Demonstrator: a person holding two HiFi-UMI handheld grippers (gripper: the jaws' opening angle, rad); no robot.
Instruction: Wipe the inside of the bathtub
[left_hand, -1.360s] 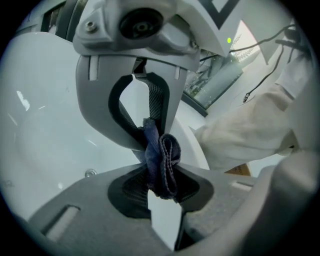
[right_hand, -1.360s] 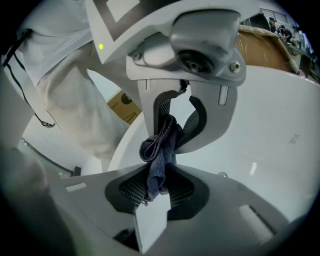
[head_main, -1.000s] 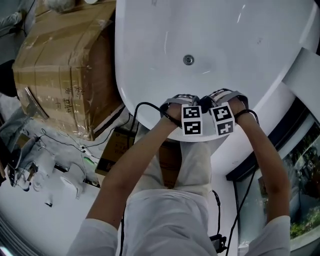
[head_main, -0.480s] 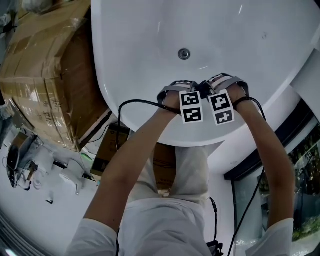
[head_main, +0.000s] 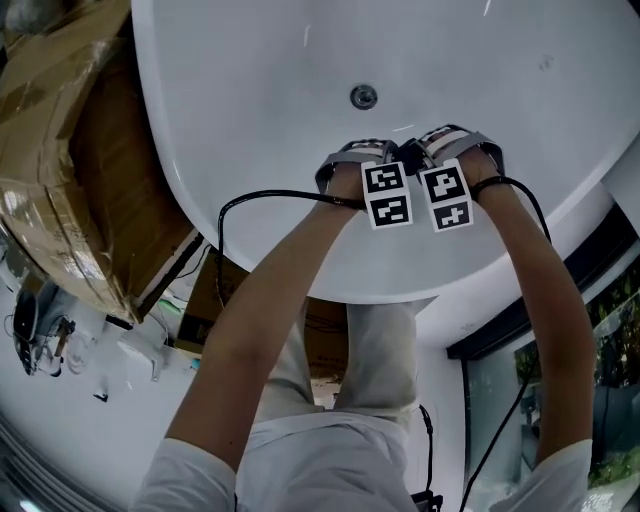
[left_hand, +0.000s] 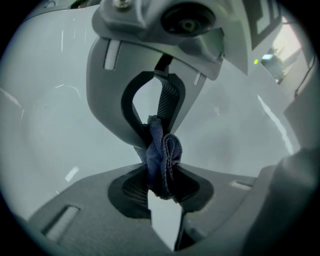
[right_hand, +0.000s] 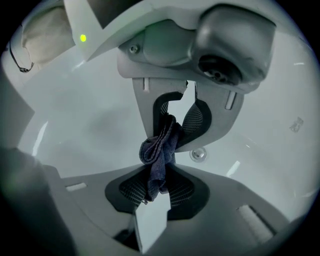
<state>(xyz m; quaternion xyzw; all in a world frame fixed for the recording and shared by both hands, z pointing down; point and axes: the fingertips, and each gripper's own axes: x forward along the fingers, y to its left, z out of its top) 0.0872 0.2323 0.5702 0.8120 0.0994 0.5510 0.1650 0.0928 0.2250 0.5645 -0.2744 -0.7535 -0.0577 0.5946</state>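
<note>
The white bathtub (head_main: 250, 110) fills the upper head view, its round drain (head_main: 364, 97) just beyond my hands. Both grippers hang side by side inside the tub, pointing steeply down at its floor. My left gripper (head_main: 348, 165) is shut on a bunched blue cloth (left_hand: 162, 160), which is pinched between its pads with the white tub surface behind. My right gripper (head_main: 455, 148) is likewise shut on a bunched blue cloth (right_hand: 157, 150), and the drain (right_hand: 198, 154) shows just right of its jaws. From the head view the jaw tips and the cloth are hidden behind the marker cubes.
A large cardboard box (head_main: 50, 170) stands against the tub's left side. A black cable (head_main: 250, 200) runs from the left gripper over the tub rim. Cables and small devices (head_main: 60, 340) lie on the white floor at the left. A dark window frame (head_main: 540, 310) is at right.
Both grippers have sunk deeper into the tub together and now sit closer to the drain. Their grips on the cloth look unchanged.
</note>
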